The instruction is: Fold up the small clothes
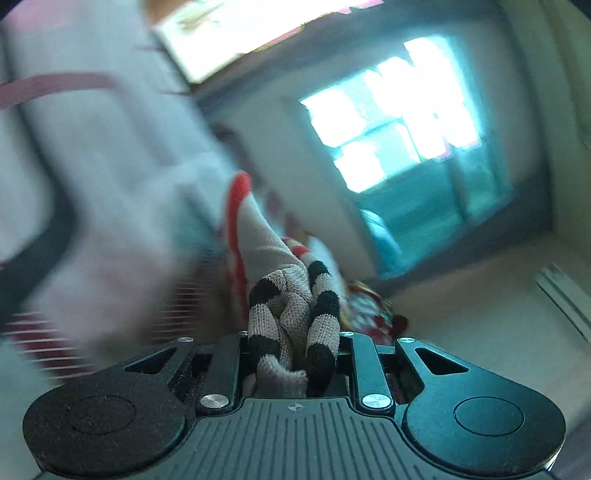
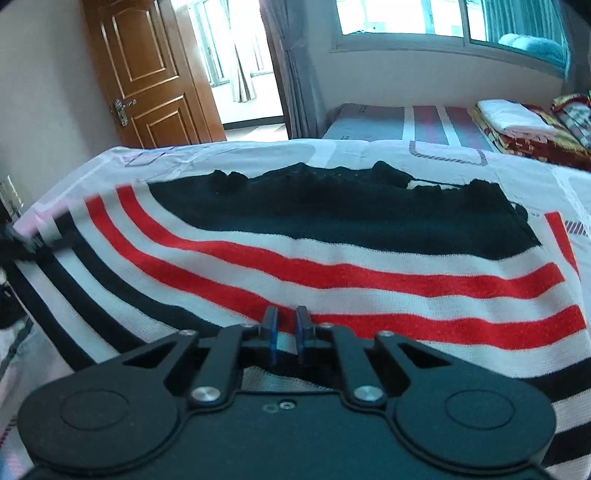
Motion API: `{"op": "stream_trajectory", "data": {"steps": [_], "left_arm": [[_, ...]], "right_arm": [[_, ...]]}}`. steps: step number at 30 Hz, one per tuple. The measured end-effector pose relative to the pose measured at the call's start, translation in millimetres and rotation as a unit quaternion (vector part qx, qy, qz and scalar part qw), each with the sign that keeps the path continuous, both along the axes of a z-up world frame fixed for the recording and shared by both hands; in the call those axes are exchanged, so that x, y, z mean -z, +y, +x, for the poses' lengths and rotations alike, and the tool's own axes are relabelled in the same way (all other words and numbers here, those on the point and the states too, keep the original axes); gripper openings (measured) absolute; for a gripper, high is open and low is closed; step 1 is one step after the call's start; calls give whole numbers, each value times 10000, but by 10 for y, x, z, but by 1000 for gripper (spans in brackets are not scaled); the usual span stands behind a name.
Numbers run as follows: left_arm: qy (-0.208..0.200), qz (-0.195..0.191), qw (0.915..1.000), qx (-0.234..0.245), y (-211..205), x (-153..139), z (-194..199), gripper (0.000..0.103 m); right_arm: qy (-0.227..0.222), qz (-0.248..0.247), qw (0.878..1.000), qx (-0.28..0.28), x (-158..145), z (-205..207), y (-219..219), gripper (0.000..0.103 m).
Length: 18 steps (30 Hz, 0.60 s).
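A knit sweater [image 2: 332,273] with black, white and red stripes and a black upper part lies spread across the bed. In the right wrist view my right gripper [image 2: 286,321] sits at its near hem, the blue pads [image 2: 269,326] drawn close together and pinching the striped fabric. In the left wrist view my left gripper [image 1: 291,332] is shut on a bunched black-and-beige striped part of the sweater [image 1: 291,306]. That part hangs lifted in front of the camera. The fabric hides the left fingertips, and the rest of that view is blurred.
The bed has a pale patterned sheet [image 2: 258,155]. A second mattress with folded blankets [image 2: 517,118] lies at the back right under a window [image 2: 406,18]. A brown wooden door [image 2: 147,74] stands open at the back left.
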<state>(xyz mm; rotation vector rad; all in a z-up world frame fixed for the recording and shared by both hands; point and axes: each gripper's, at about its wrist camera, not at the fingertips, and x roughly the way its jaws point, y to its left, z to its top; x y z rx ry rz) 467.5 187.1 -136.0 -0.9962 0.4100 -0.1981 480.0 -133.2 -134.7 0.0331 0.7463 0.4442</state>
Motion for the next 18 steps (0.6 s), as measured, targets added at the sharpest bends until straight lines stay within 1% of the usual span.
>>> {"op": "stream_trajectory", "data": {"steps": [1,3,5,6,7,8,9,10,11,12,13,14,15,16,17,18], "left_arm": [[-67,148,9997,182,-115,-118,66,20],[-102,623,9965,551,-418,-351,230,20],[-18,1051,9901,927,-752,-470,402,20],[51,1225,9865,1088,-893,-486,468,20],[166,1439,9807,1312,-1080,-478,561,20],[301,1565,9755,1517,-1237,-438,638,20],[487,1648,9688,1788,-1415,-366,742,20],[726,1778,9595,2060,-1618,-268,848,20],[863,1913,9518,2236,-1787,-185,907,20],[1007,2130,9412,2423,-1981,-92,949,20],[1076,2462,9295,2527,-2168,-28,960,20],[978,2755,9229,2507,-2298,-22,934,20],[927,2947,9186,2463,-2388,-57,912,24],[919,2988,9171,2474,-2420,-88,910,30],[877,2933,9173,2547,-2431,-117,894,49],[798,2848,9173,2666,-2431,-177,866,70]], "right_arm": [[25,79,10000,28,4,-3,-20,9],[86,239,9996,90,11,14,-57,8],[230,492,9984,167,14,47,-122,7],[360,675,9968,250,-4,70,-188,3],[452,936,9936,451,-57,71,-312,8],[317,1272,9889,701,-143,15,-502,14],[157,1590,9825,959,-227,-60,-728,26],[129,1877,9744,1233,-300,-125,-981,28],[173,2088,9677,1404,-345,-169,-1183,29],[210,2370,9595,1507,-394,-233,-1429,36],[238,2561,9539,1549,-429,-284,-1609,43],[260,2682,9497,1596,-456,-327,-1734,63],[280,2799,9453,1654,-480,-379,-1859,80],[292,2961,9401,1666,-495,-430,-1974,82],[347,3144,9346,1630,-491,-454,-2046,83],[443,3343,9276,1605,-468,-470,-2106,83]]}}
